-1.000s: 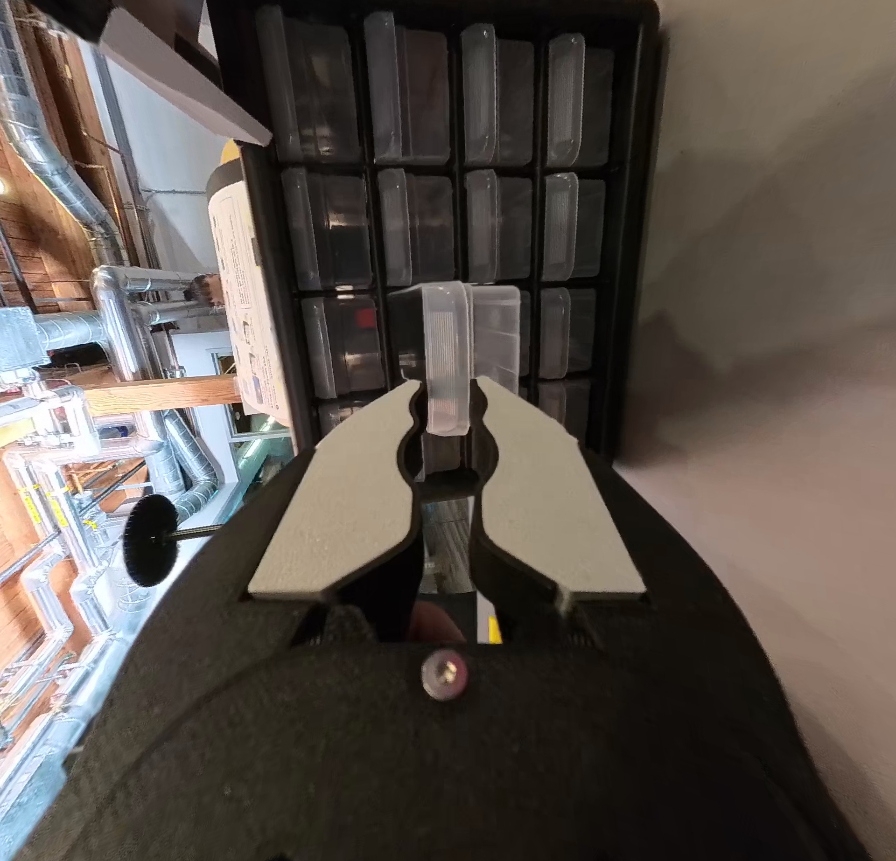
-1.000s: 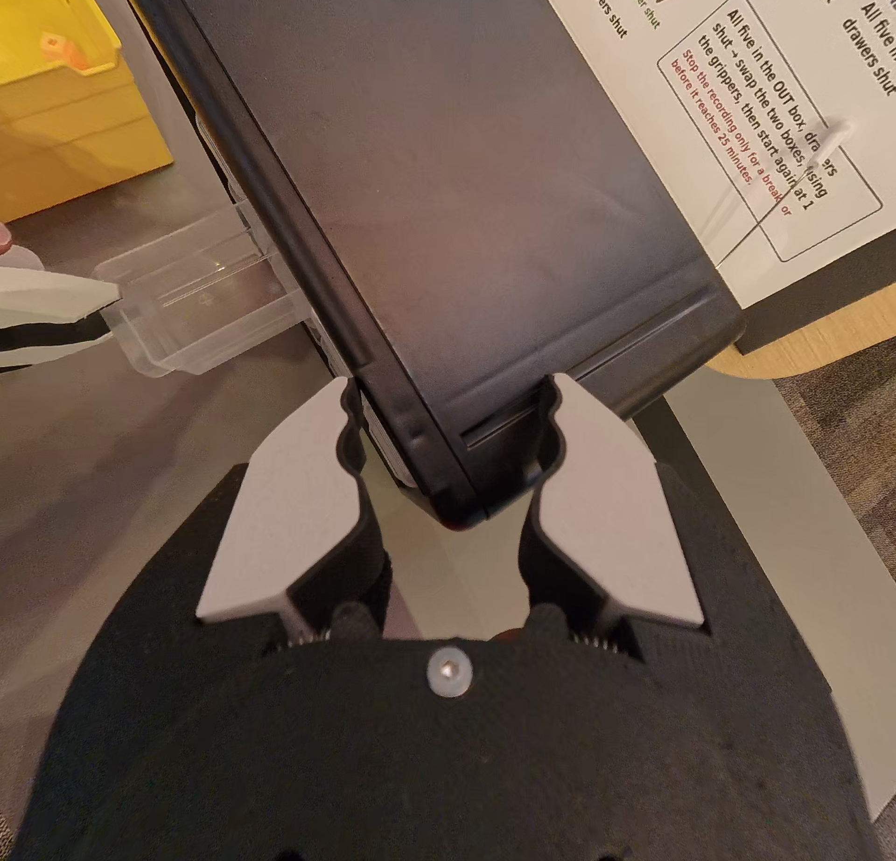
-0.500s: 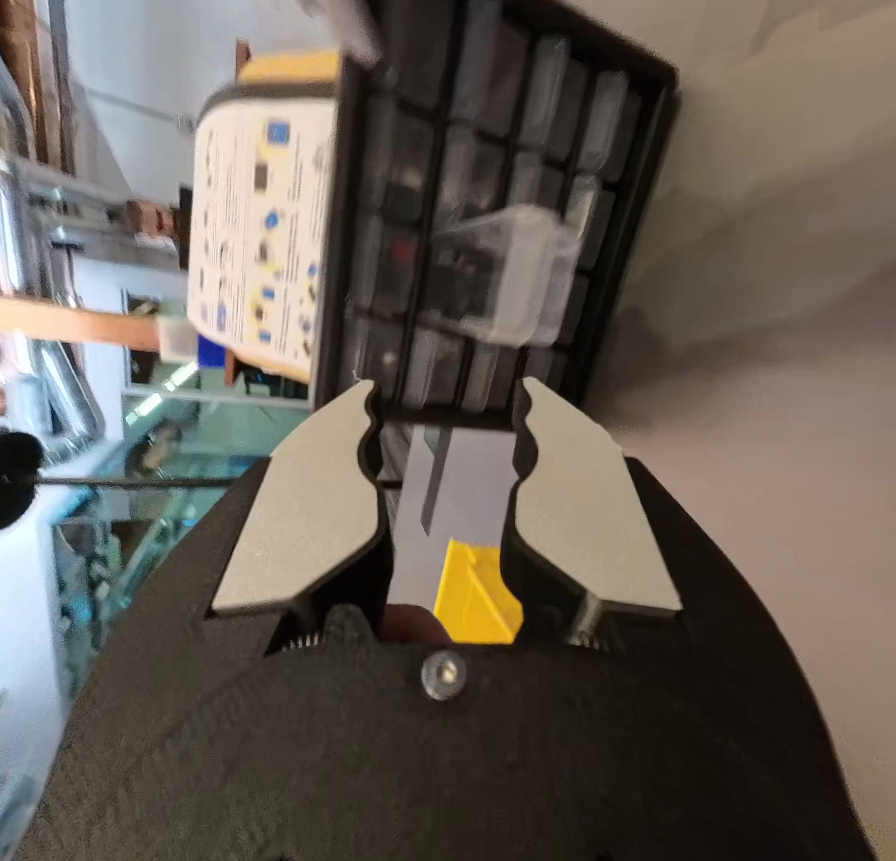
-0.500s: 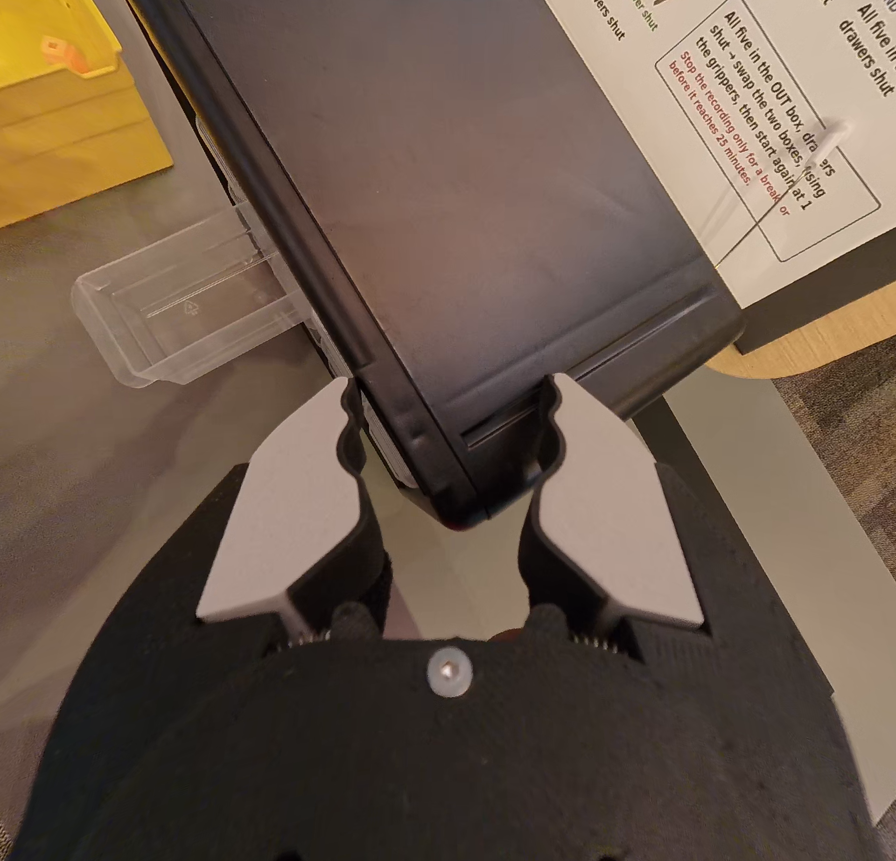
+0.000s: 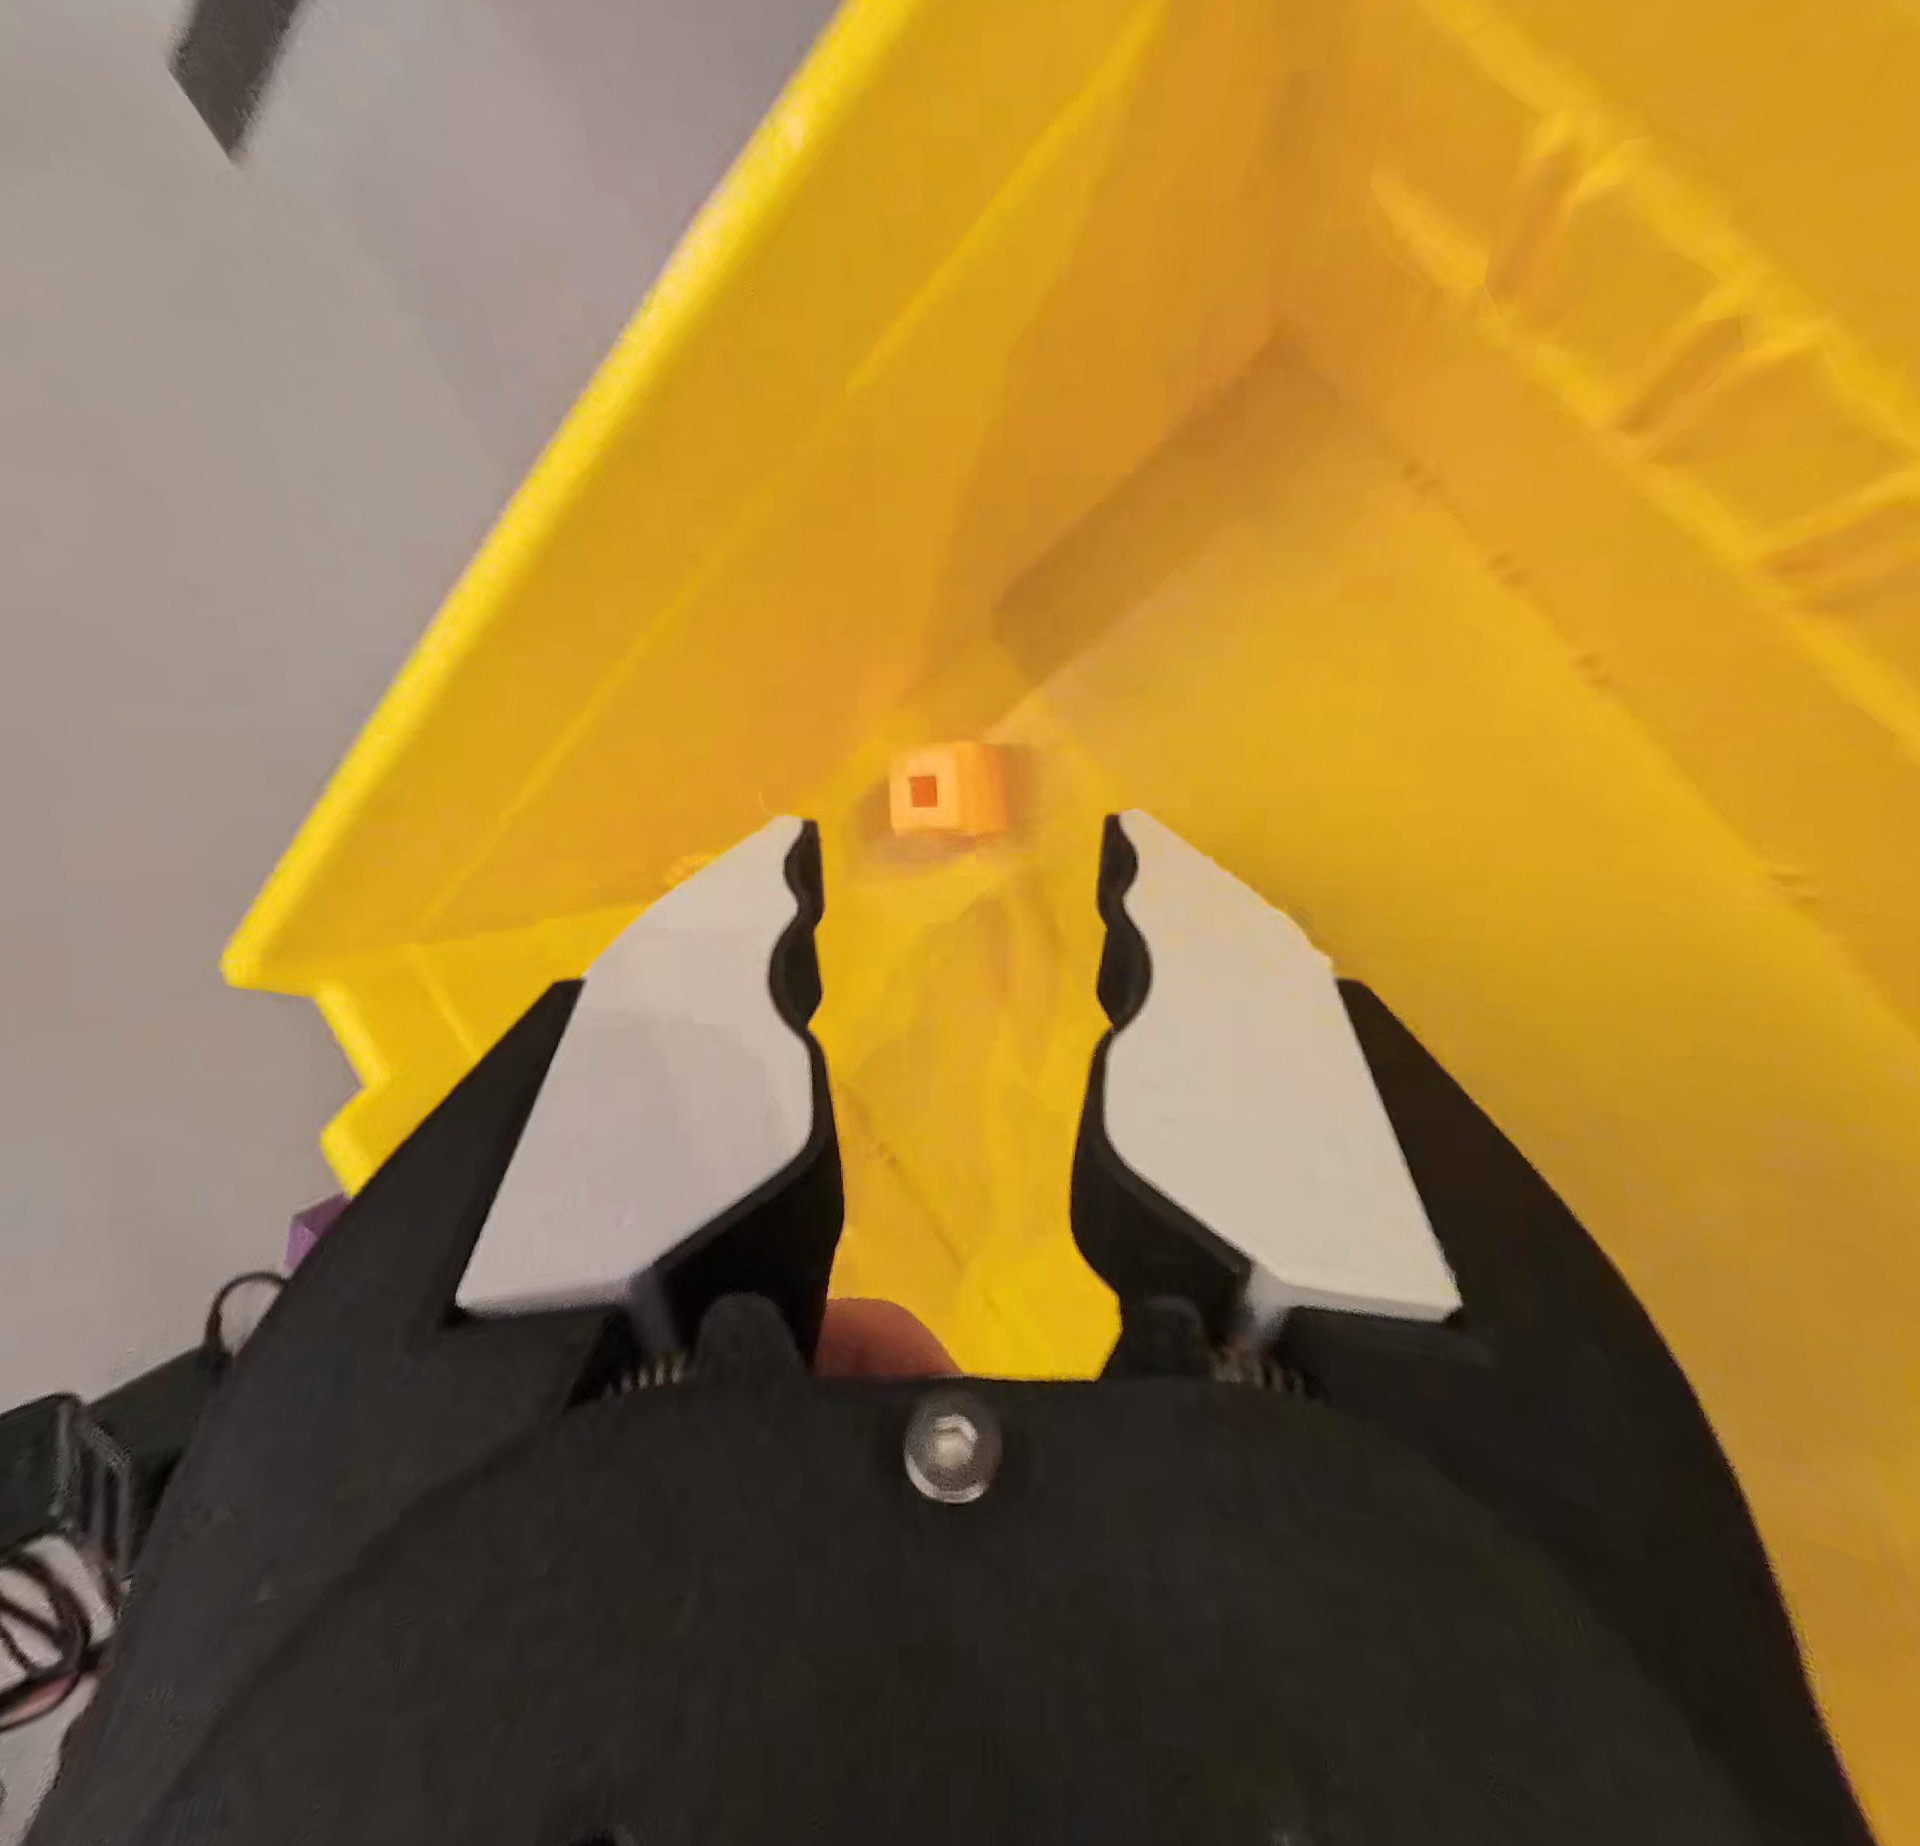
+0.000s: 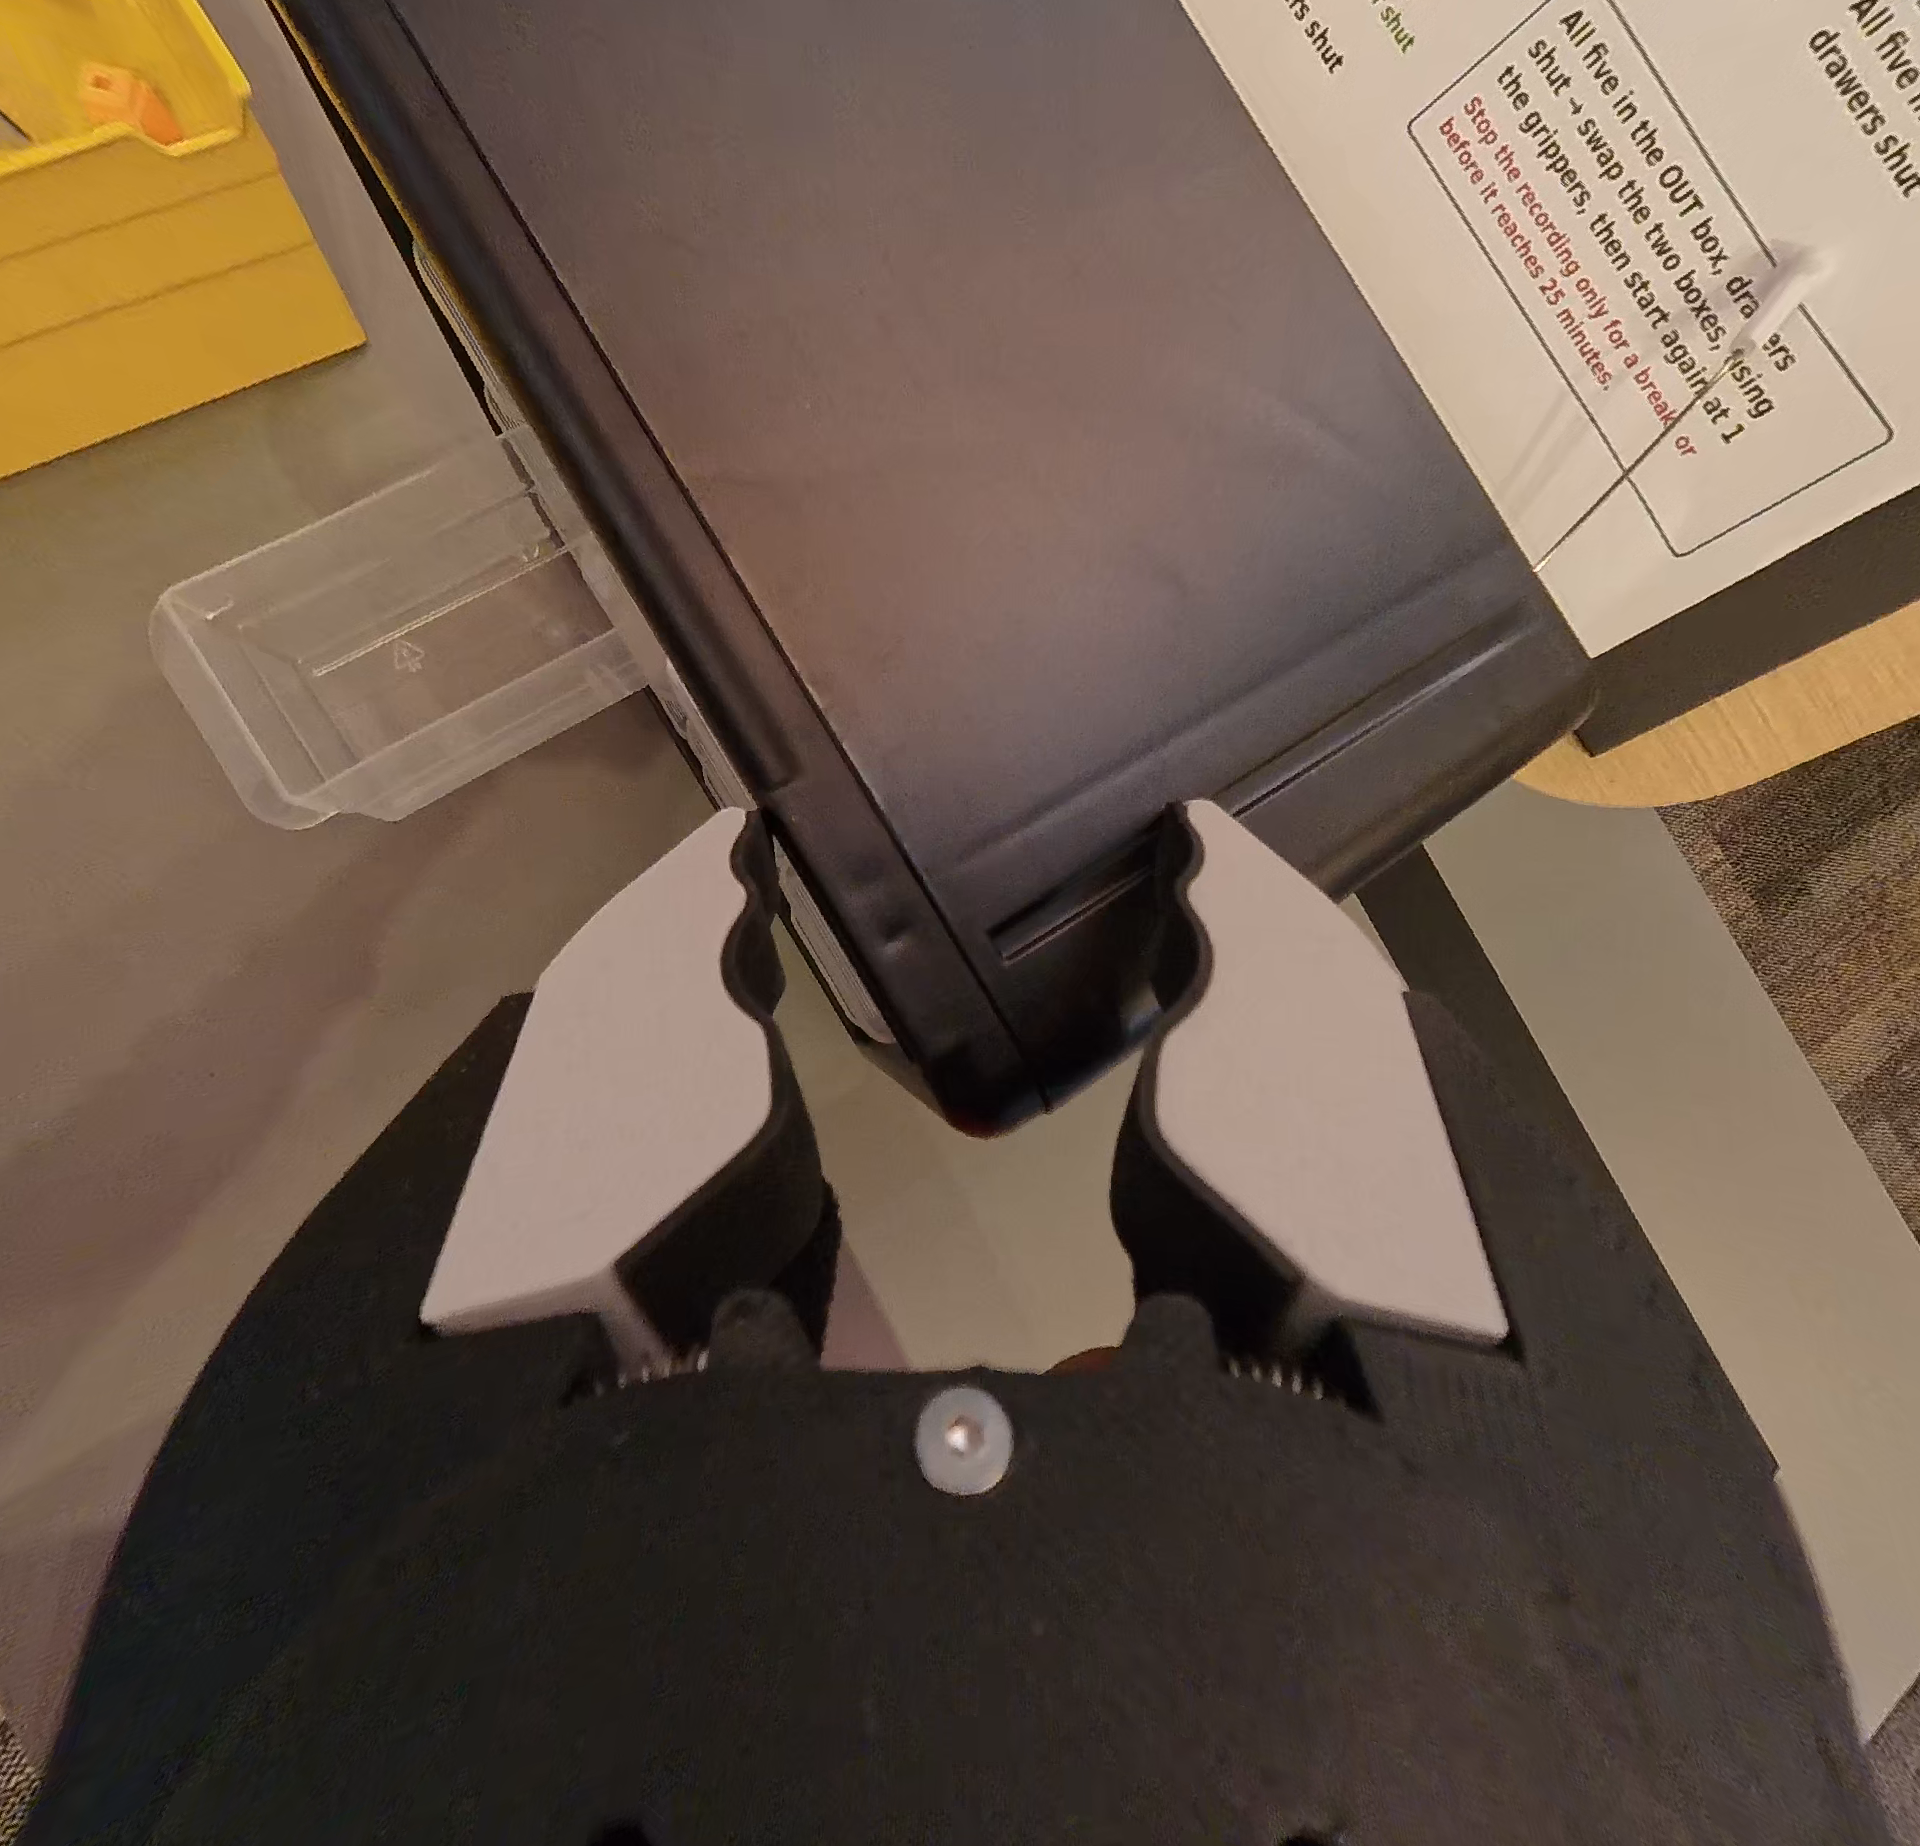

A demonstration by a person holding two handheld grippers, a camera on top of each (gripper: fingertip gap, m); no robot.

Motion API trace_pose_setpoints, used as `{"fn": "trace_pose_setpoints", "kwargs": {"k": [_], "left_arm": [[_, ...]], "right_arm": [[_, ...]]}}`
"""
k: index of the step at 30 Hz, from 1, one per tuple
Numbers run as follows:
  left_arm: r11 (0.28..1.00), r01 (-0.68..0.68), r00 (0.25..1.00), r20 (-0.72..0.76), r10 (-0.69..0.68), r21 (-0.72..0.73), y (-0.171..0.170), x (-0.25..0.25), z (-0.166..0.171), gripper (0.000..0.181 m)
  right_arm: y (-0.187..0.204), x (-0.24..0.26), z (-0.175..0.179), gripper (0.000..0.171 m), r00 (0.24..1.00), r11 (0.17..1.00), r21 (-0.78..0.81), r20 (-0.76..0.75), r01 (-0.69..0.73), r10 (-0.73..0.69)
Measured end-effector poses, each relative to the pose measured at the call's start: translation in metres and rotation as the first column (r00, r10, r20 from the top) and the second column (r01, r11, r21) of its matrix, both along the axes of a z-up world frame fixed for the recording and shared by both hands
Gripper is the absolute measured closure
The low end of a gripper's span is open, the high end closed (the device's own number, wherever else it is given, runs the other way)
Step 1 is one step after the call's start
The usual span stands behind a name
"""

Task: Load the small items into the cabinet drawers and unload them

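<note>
Orange cube sits in the yellow bin, left claw wide open and empty just short of it; right claw open, straddling the cabinet corner; drawer out, empty; next, close on the cube

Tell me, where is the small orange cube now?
In the left wrist view the orange cube lies inside the yellow bin, just beyond the open left gripper. The right wrist view shows it at the upper left.

Printed sheet behind, grey tabletop, carpet at right, black cables bottom-left.
</note>
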State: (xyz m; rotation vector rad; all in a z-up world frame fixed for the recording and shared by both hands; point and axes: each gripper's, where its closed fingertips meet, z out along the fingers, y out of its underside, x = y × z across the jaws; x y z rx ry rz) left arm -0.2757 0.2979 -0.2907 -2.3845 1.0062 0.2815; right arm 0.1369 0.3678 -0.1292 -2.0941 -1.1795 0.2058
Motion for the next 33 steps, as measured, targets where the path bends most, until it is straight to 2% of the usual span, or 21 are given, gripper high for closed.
{"fn": "trace_pose_setpoints", "kwargs": {"k": [5,7,10,12,15,18,20,22,26,29,33], "left_arm": [[0.998,-0.058,0.998,-0.034,0.057,-0.03,0.014,-0.013,-0.029,0.131],[0.997,-0.057,0.998,-0.002,0.057,-0.043,0.015,-0.009,-0.033,0.156],[0.997,-0.066,0.997,0.039,0.068,-0.044,0.013,-0.007,-0.024,0.16],[0.998,-0.059,0.996,0.068,0.06,-0.009,0.011,-0.001,-0.003,0.16],[0.995,0.003,0.992,0.127,-0.016,0.104,0.004,0.03,0.056,0.16],[0.969,0.184,0.939,0.261,-0.223,0.167,-0.021,0.108,0.12,0.16],[0.93,0.297,0.911,0.228,-0.344,0.217,-0.033,0.156,0.148,0.16],[0.887,0.39,0.88,0.183,-0.439,0.249,-0.036,0.199,0.161,0.16],[0.844,0.487,0.85,0.101,-0.517,0.224,-0.022,0.261,0.151,0.16],[0.861,0.477,0.86,0.109,-0.498,0.176,-0.005,0.287,0.137,0.16],[0.887,0.43,0.895,0.051,-0.444,0.168,0.025,0.295,0.122,0.16]], "right_arm": [[0.0,0.0,0.0,0.099,1.0,1.0,-0.001,0.003,-0.001,0.001],[0.0,0.0,0.0,0.099,1.0,1.0,-0.001,0.004,-0.003,0.003],[0.0,0.0,0.0,0.099,1.0,1.0,0.001,-0.001,-0.004,0.004],[0.0,0.0,0.0,0.099,1.0,1.0,0.004,-0.006,-0.005,0.005],[0.0,0.0,0.0,0.099,1.0,1.0,0.006,-0.009,-0.006,0.006],[0.0,0.0,0.0,0.099,1.0,1.0,0.005,-0.005,-0.006,0.006],[0.0,0.0,0.0,0.099,1.0,1.0,0.004,-0.004,-0.004,0.004],[0.0,0.0,0.0,0.098,1.0,1.0,0.003,-0.005,-0.002,0.002],[0.0,0.0,0.0,0.099,1.0,1.0,0.004,-0.009,0.002,-0.002],[0.0,0.0,0.0,0.099,1.0,1.0,0.003,-0.003,0.003,-0.003],[0.0,0.0,0.0,0.099,1.0,1.0,0.002,0.001,0.002,-0.002]]}}
